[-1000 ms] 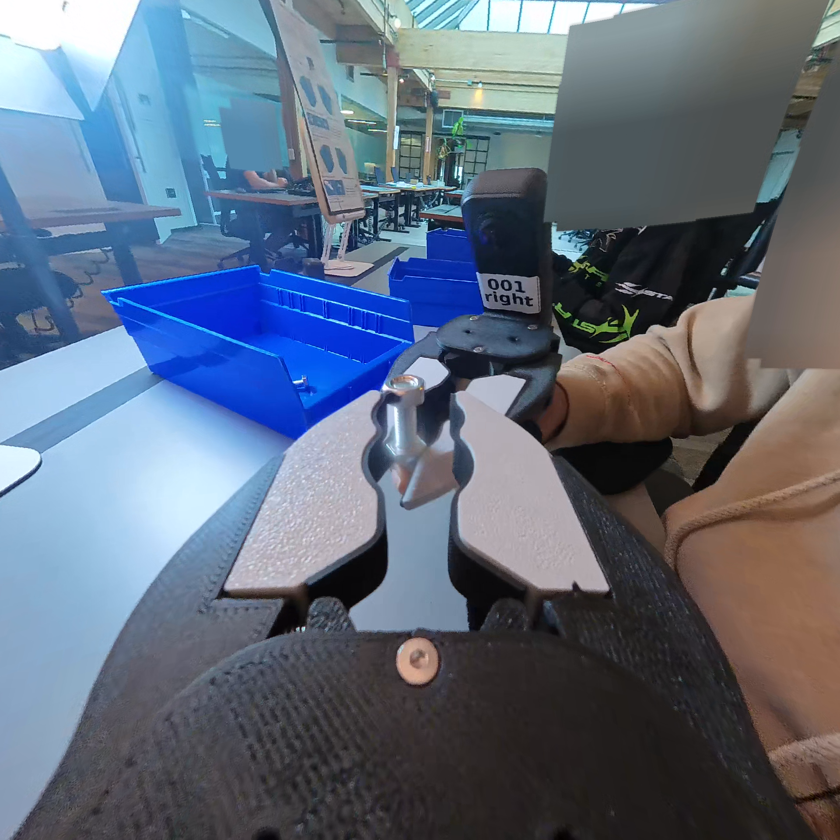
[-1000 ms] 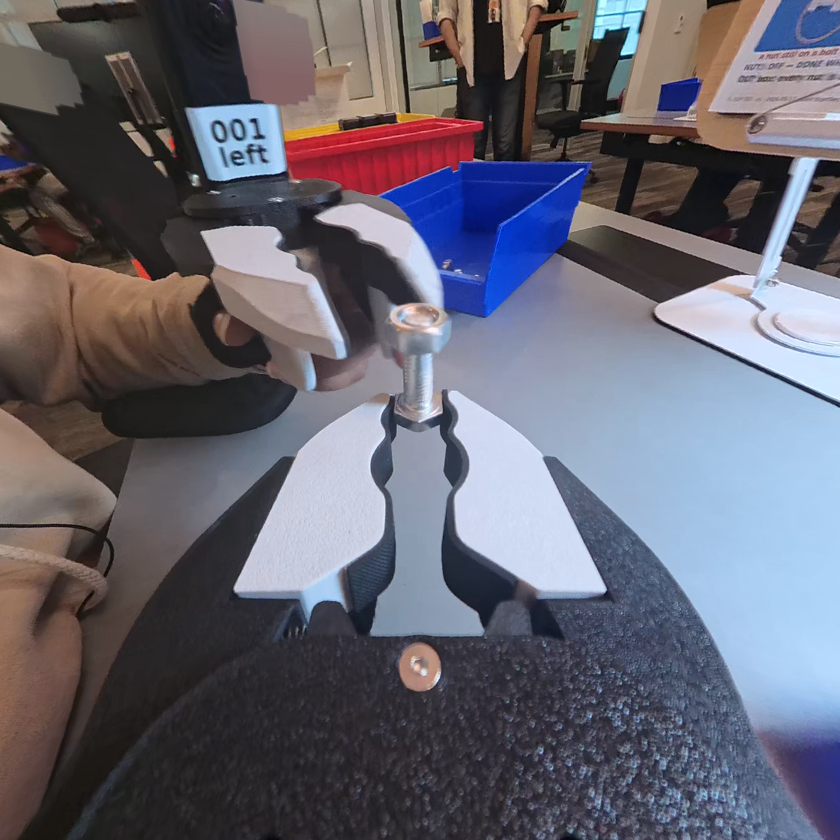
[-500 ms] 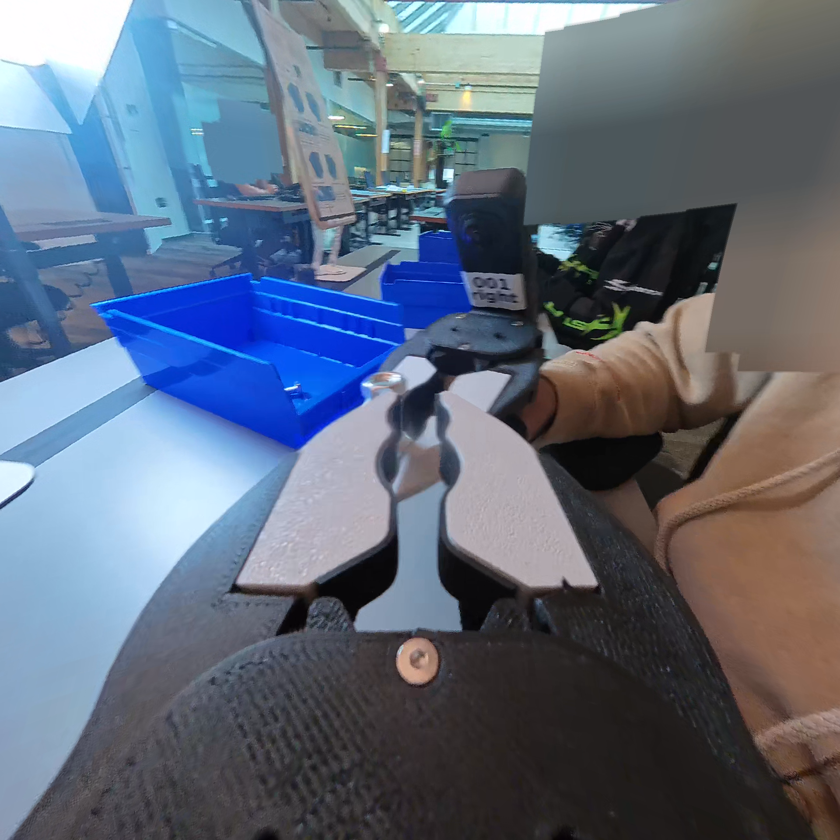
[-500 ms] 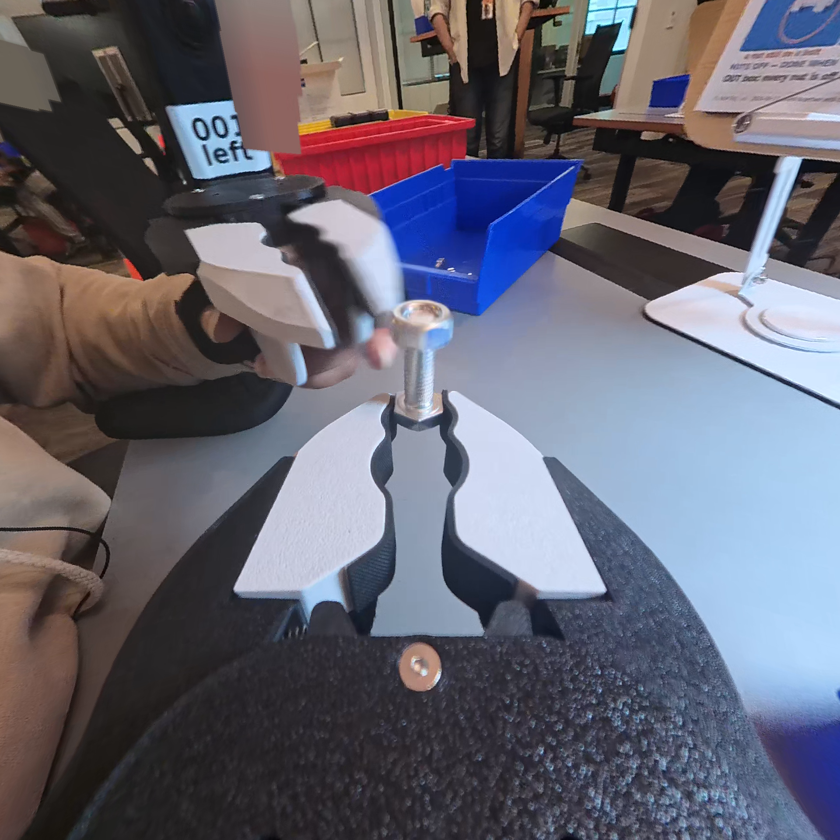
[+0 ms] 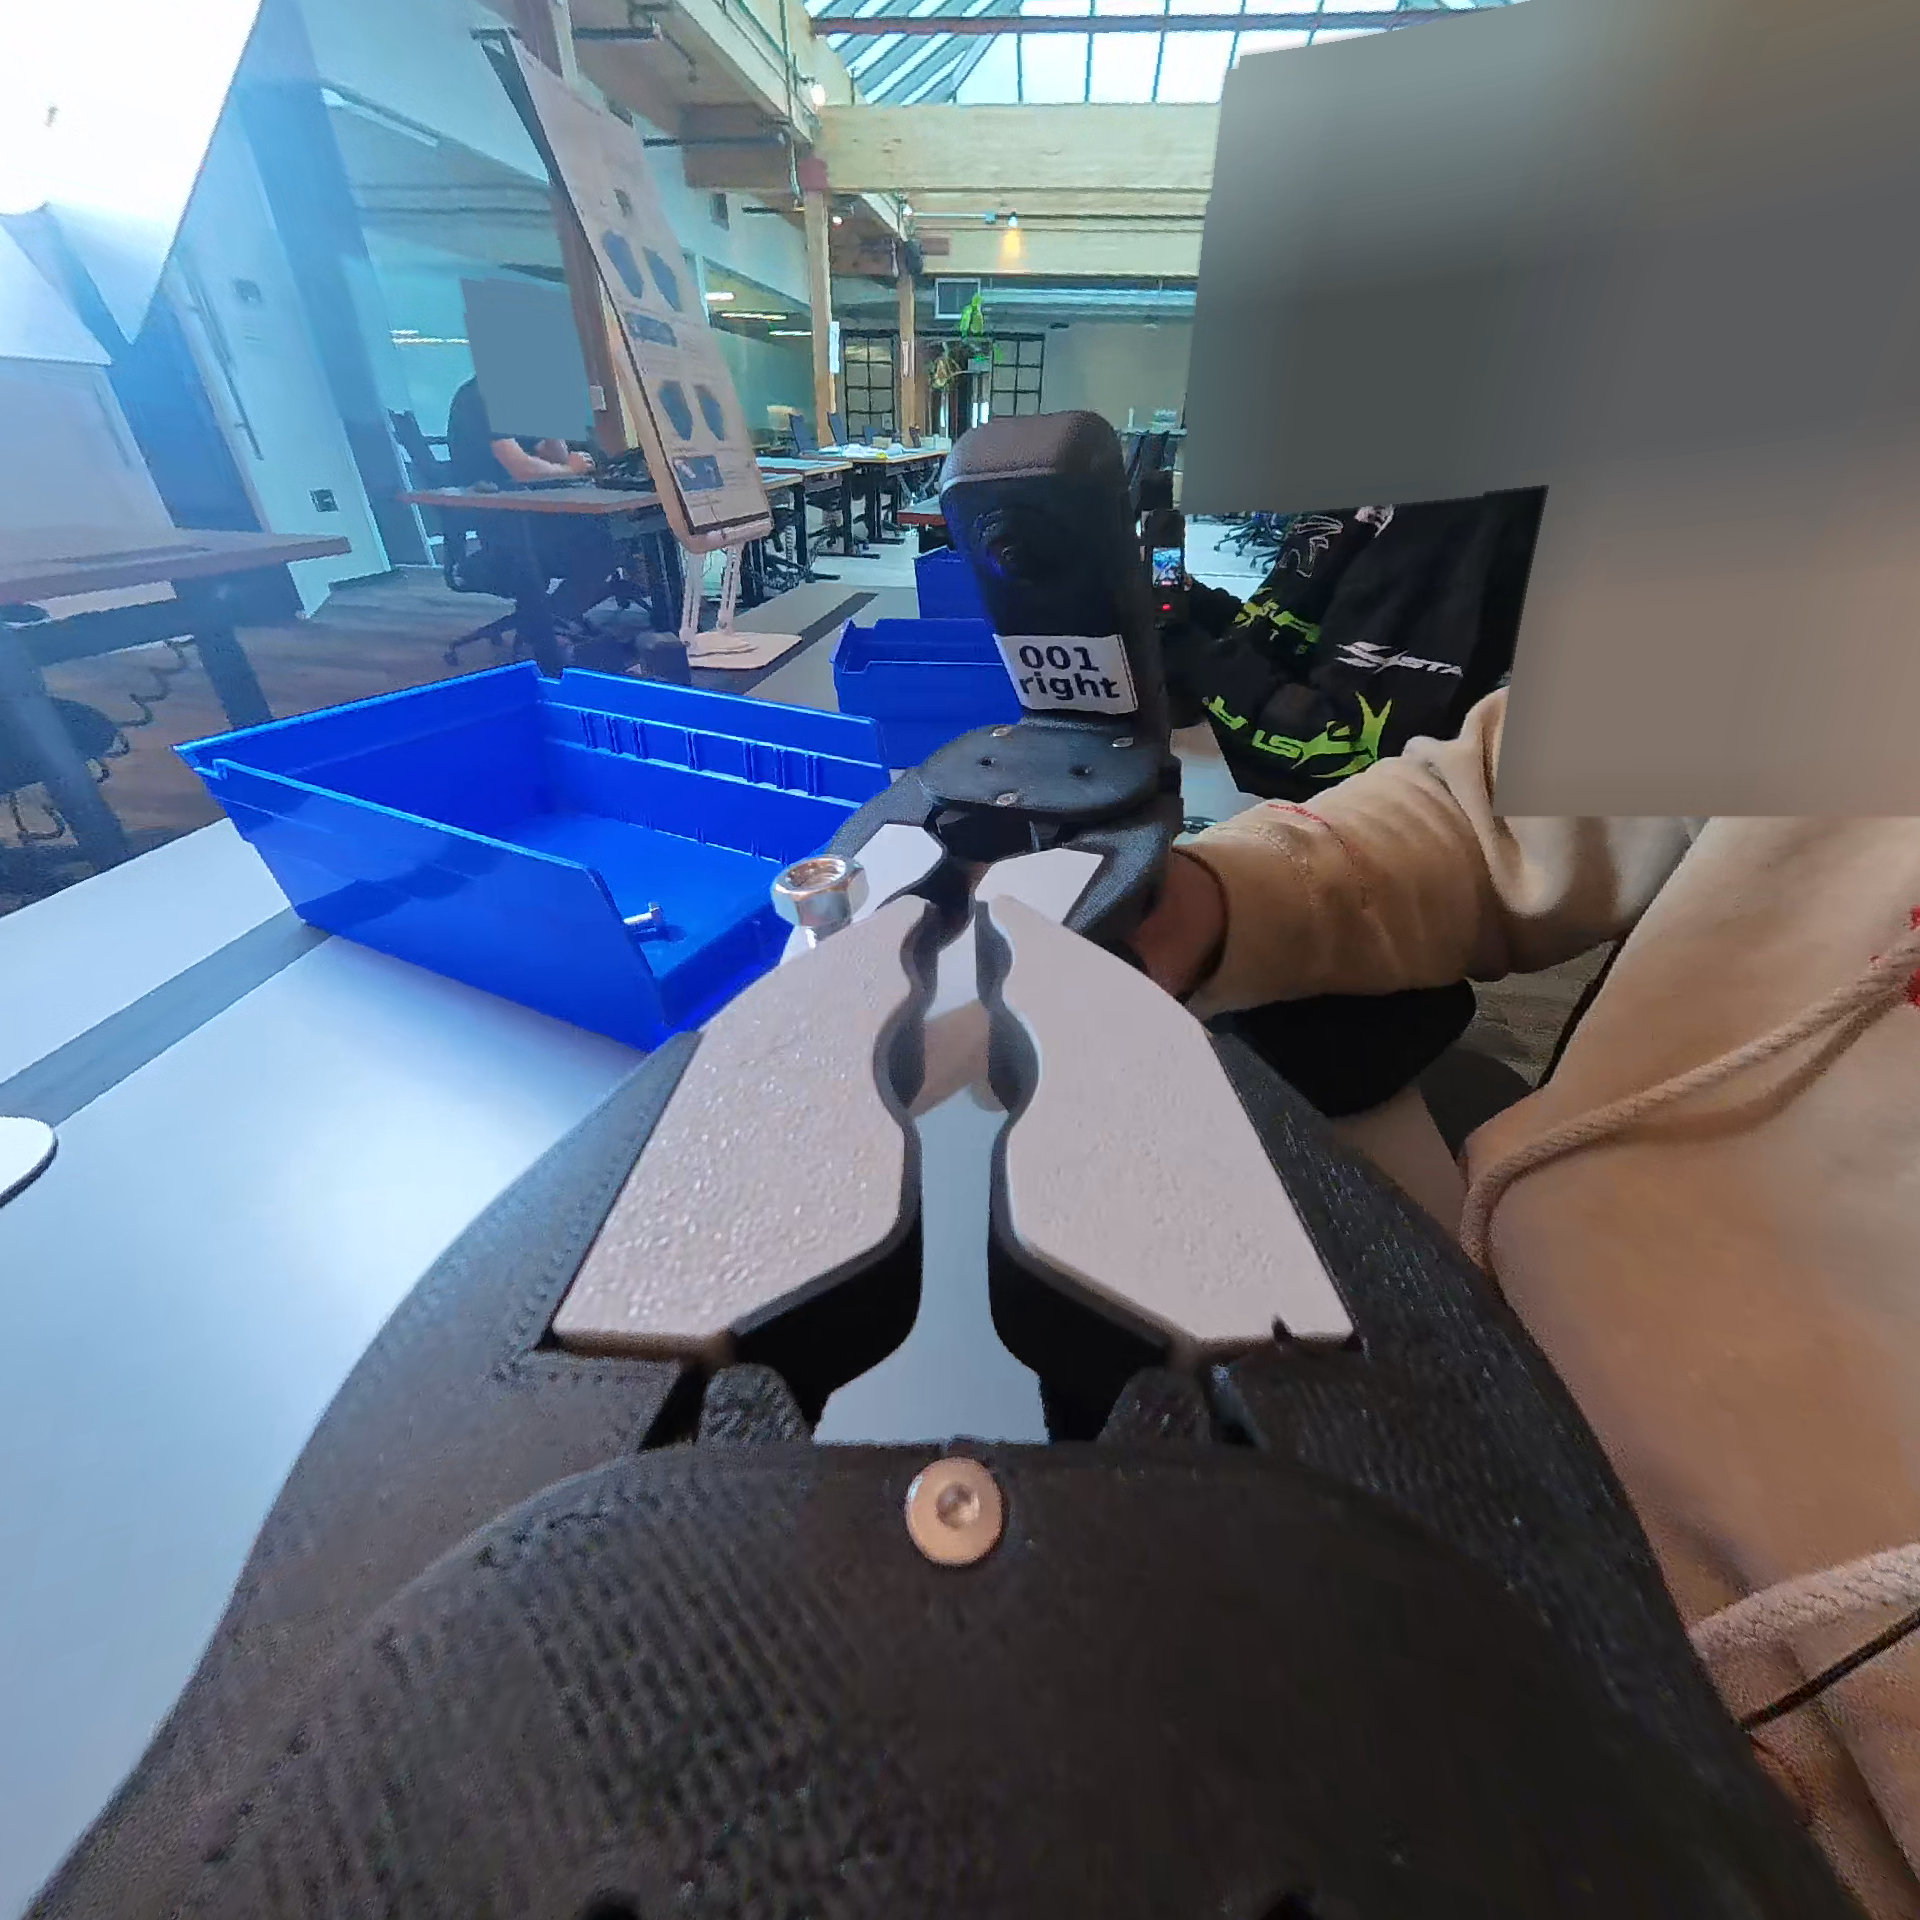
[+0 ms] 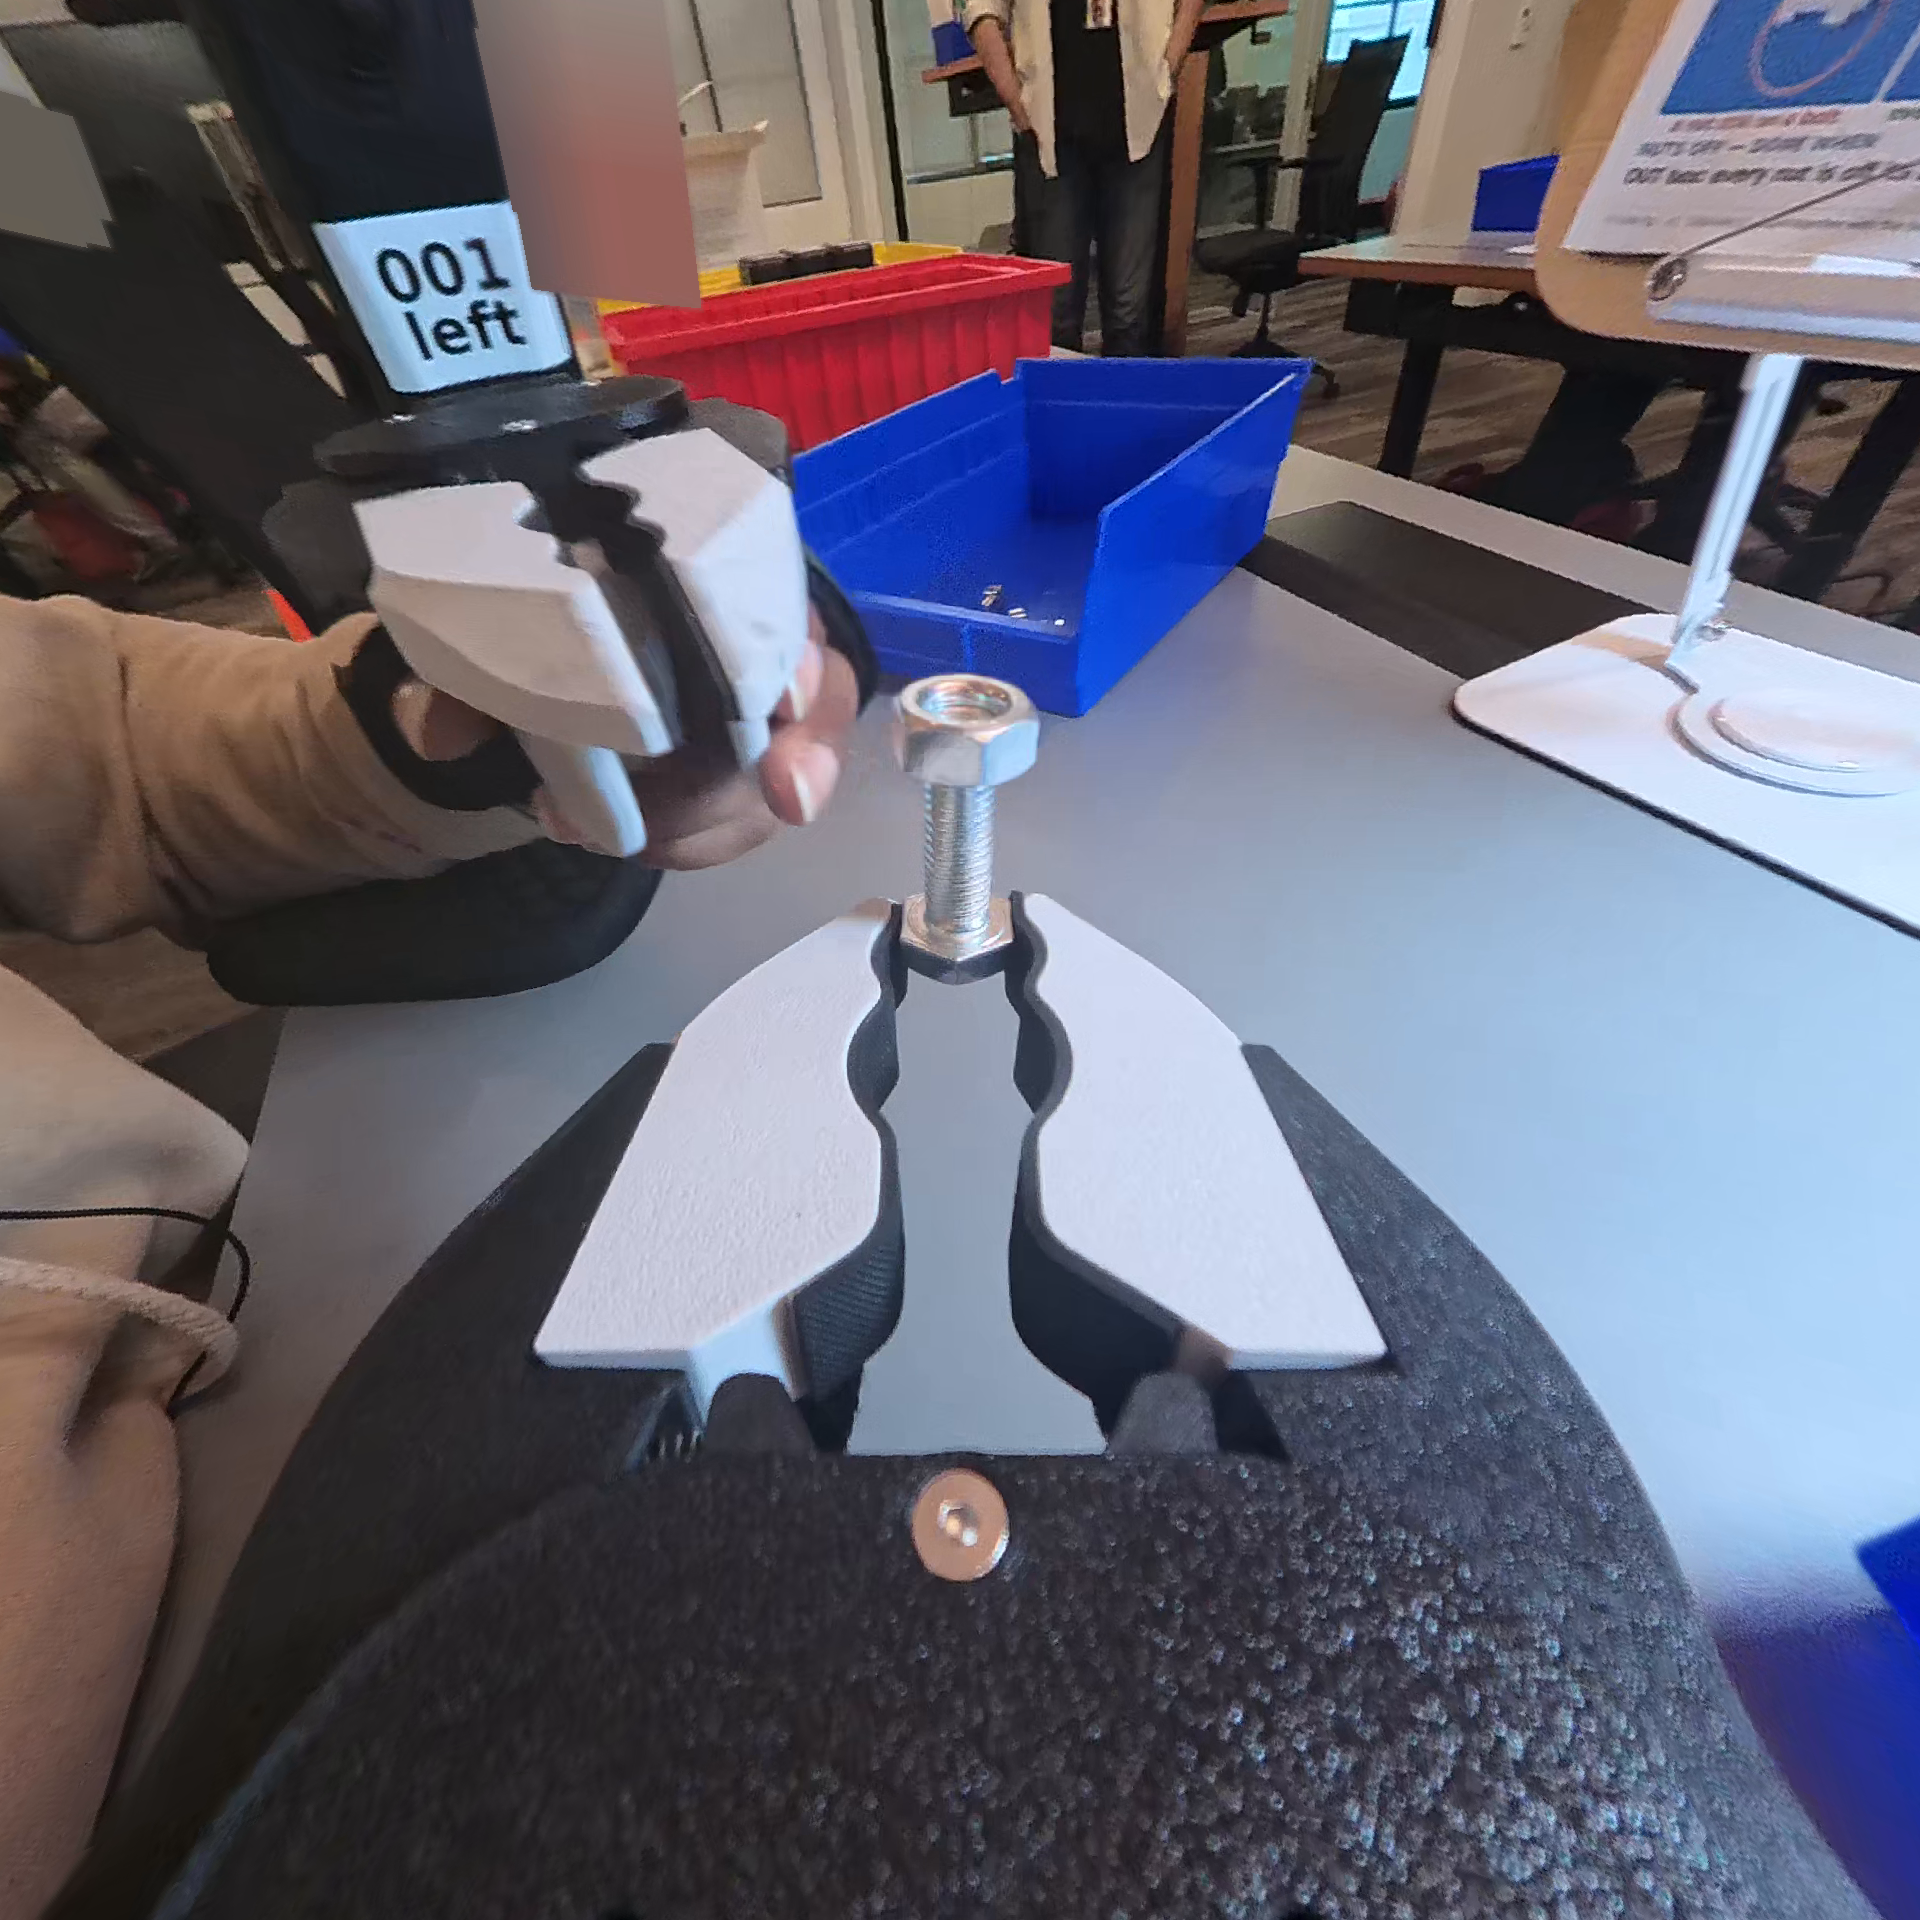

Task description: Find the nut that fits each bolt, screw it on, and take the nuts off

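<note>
Two tools face each other above the grey surface (image 6: 1351,883). Right tool (image 6: 956,940) is clamped on the head of a bolt (image 6: 957,868), holding it upright, with a nut (image 6: 967,740) threaded on its upper end. Left tool (image 5: 954,914) sits just beside the nut with its fingers nearly together, gripping nothing. Beyond them a blue bin (image 6: 1184,520) rests on the surface with a few small metal parts inside.
</note>
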Motion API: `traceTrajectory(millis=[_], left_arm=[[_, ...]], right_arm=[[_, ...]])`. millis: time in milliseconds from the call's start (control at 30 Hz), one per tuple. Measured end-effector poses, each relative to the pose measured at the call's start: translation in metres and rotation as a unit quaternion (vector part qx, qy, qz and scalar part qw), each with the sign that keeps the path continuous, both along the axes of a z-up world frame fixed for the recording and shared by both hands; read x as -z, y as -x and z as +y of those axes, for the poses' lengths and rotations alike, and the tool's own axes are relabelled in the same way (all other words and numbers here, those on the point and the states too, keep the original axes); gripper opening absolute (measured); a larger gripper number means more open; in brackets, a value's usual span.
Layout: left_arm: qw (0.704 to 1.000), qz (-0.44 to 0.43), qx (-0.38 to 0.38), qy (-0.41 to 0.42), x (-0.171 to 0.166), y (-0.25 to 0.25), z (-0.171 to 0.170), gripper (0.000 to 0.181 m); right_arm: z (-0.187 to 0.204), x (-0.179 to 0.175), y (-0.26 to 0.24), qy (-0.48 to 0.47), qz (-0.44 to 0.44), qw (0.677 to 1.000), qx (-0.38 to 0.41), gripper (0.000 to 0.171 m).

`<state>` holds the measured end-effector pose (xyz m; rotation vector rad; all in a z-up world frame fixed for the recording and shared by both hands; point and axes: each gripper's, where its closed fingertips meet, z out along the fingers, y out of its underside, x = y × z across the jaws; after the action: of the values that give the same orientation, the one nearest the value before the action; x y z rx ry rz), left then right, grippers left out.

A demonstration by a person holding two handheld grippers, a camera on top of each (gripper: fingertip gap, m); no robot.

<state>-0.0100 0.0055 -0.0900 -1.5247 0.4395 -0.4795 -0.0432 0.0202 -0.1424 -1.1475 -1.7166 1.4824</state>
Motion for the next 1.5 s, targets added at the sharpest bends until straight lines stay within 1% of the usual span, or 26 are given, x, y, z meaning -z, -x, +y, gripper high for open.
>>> traceTrajectory(millis=[133, 167, 200, 233, 367, 433, 533, 633, 700, 733, 800, 867, 967, 1067, 1133, 1167, 1300, 1367, 1500], left_arm=[[1.000, 0.005, -0.028, -0.001, 0.001, 0.009, 0.005, 0.013], [0.999, 0.000, -0.041, 0.005, 0.004, 0.013, 0.008, 0.017], [0.999, -0.004, -0.049, 0.012, 0.006, 0.015, 0.011, 0.024], [0.999, -0.004, -0.050, 0.018, 0.009, 0.014, 0.013, 0.030], [0.999, 0.010, -0.027, 0.018, 0.010, 0.005, 0.009, 0.034], [1.000, 0.010, 0.007, 0.007, 0.005, -0.003, 0.000, 0.032], [1.000, 0.015, -0.013, 0.003, 0.004, 0.003, 0.002, 0.029], [0.999, -0.002, -0.042, 0.012, 0.007, 0.013, 0.010, 0.027], [0.999, -0.003, -0.047, 0.018, 0.010, 0.014, 0.012, 0.033], [0.999, 0.001, -0.043, 0.018, 0.011, 0.012, 0.012, 0.033], [1.000, 0.011, -0.026, 0.013, 0.010, 0.006, 0.008, 0.030], [1.000, 0.016, -0.002, 0.002, 0.005, 0.001, 0.001, 0.011], [1.000, 0.014, -0.009, -0.008, 0.001, 0.003, 0.000, 0.013], [0.999, 0.005, -0.032, -0.002, 0.004, 0.011, 0.006, 0.018], [0.999, 0.000, -0.045, 0.011, 0.009, 0.015, 0.011, 0.029], [0.999, 0.001, -0.042, 0.016, 0.011, 0.014, 0.012, 0.031], [0.999, 0.019, -0.027, 0.011, 0.011, 0.007, 0.008, 0.030], [1.000, 0.021, -0.005, 0.006, 0.007, 0.004, 0.002, 0.014], [1.000, 0.025, -0.019, -0.001, 0.005, 0.009, 0.003, 0.017]], right_arm=[[0.000, -0.001, -0.001, -0.006, 0.003, 1.000, -0.001, 0.018], [-0.003, 0.000, -0.001, -0.008, 0.002, 1.000, -0.005, 0.018], [-0.006, 0.002, -0.001, -0.012, 0.002, 1.000, -0.010, 0.018], [-0.009, 0.003, -0.002, -0.016, 0.001, 1.000, -0.015, 0.018], [-0.008, 0.004, -0.001, -0.019, -0.001, 1.000, -0.012, 0.018], [0.000, 0.002, 0.000, -0.014, -0.001, 1.000, 0.001, 0.018], [0.004, 0.002, 0.000, -0.016, -0.001, 1.000, 0.007, 0.018], [-0.004, 0.003, -0.001, -0.018, -0.001, 1.000, -0.006, 0.018], [-0.010, 0.005, -0.002, -0.022, -0.003, 1.000, -0.015, 0.018], [-0.012, 0.005, -0.002, -0.022, -0.004, 1.000, -0.018, 0.018], [-0.011, 0.006, -0.002, -0.022, -0.005, 1.000, -0.015, 0.018], [-0.004, 0.004, 0.000, -0.016, -0.004, 1.000, -0.004, 0.018], [0.003, 0.002, 0.000, -0.011, -0.004, 1.000, 0.004, 0.018], [-0.004, 0.004, -0.002, -0.015, -0.004, 1.000, -0.007, 0.018], [-0.010, 0.006, -0.002, -0.022, -0.005, 1.000, -0.017, 0.018], [-0.013, 0.008, -0.003, -0.024, -0.006, 0.999, -0.021, 0.018], [-0.011, 0.008, -0.002, -0.024, -0.005, 1.000, -0.017, 0.018], [-0.006, 0.007, -0.001, -0.016, -0.007, 1.000, -0.007, 0.018], [-0.004, 0.007, -0.001, -0.011, -0.008, 1.000, -0.005, 0.018]])
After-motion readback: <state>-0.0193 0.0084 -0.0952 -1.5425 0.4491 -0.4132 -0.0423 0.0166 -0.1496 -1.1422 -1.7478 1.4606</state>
